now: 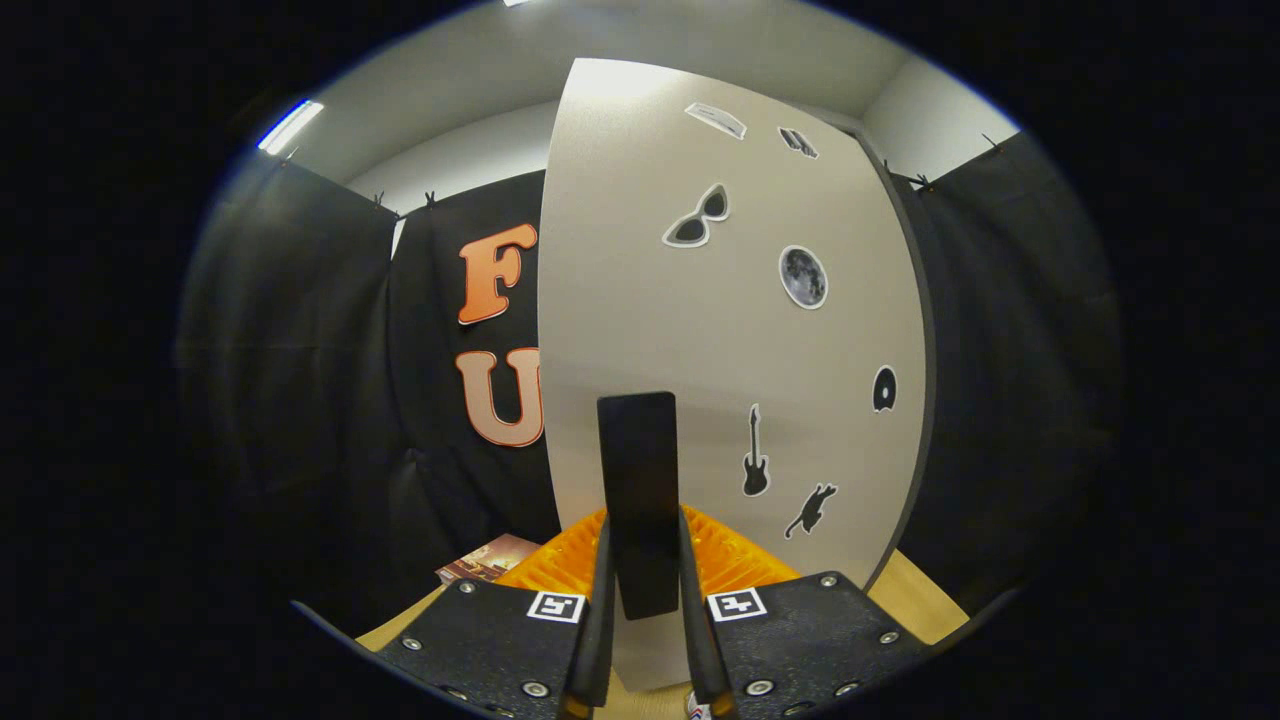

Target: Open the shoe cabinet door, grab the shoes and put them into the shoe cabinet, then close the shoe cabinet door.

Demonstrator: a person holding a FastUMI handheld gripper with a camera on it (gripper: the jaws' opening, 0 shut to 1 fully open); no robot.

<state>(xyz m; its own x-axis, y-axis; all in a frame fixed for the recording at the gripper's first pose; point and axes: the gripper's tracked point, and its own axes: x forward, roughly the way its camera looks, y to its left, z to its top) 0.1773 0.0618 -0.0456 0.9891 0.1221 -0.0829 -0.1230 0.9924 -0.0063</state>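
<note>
Gripper (645,600) with fingers closed narrowly on the dark handle (638,500) of the shoe cabinet door (730,350), which stands just ahead, stickers to the handle's right. Step in hand: probably swinging the door; whether opening or closing is unclear. Next: keep the hold and follow the hinge arc.

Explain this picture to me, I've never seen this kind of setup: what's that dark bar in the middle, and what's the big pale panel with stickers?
The camera rides on a hand-held two-finger gripper and looks forward along its fingers, seen at the bottom. Between them sits a dark upright handle, which both fingers appear to clamp. The handle belongs to the pale cabinet door, decorated with stickers such as sunglasses, a moon and a guitar. Black cloth walls surround the booth. A wooden floor or tabletop shows below.
</note>
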